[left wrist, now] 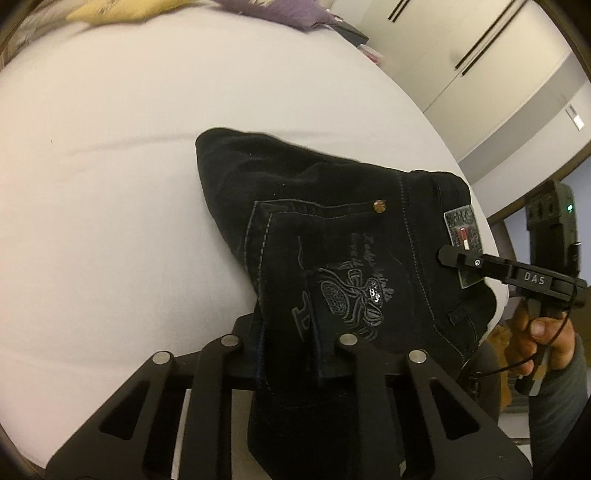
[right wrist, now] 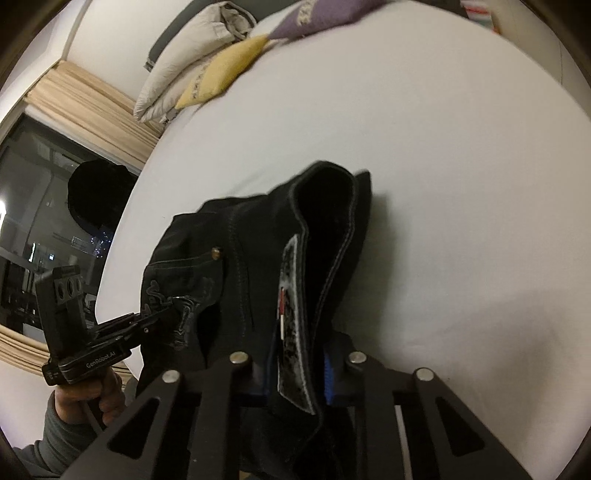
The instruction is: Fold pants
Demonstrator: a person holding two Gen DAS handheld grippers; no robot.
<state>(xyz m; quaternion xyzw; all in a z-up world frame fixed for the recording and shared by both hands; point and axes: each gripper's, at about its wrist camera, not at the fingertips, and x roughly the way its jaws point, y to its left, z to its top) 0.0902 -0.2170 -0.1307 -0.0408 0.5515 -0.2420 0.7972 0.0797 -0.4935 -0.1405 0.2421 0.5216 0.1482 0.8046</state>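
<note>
Black jeans [left wrist: 332, 236] with a stitched back pocket and a grey waistband patch [left wrist: 463, 229] lie bunched on a white bed [left wrist: 110, 184]. My left gripper [left wrist: 291, 354] is shut on the jeans' near edge by the pocket. My right gripper [left wrist: 448, 254] shows at the right of the left wrist view, pinching the waistband at the patch. In the right wrist view my right gripper [right wrist: 299, 369] is shut on the waistband of the jeans [right wrist: 236, 258] beside the patch [right wrist: 291, 317]. My left gripper [right wrist: 147, 317] shows at the left, gripping the pocket side.
A yellow pillow [right wrist: 221, 74], a purple pillow [right wrist: 317, 14] and a folded white duvet [right wrist: 192, 55] lie at the far end of the bed. A dark window [right wrist: 44, 221] with beige curtains is at the left. White wardrobe doors [left wrist: 480, 55] stand at the right.
</note>
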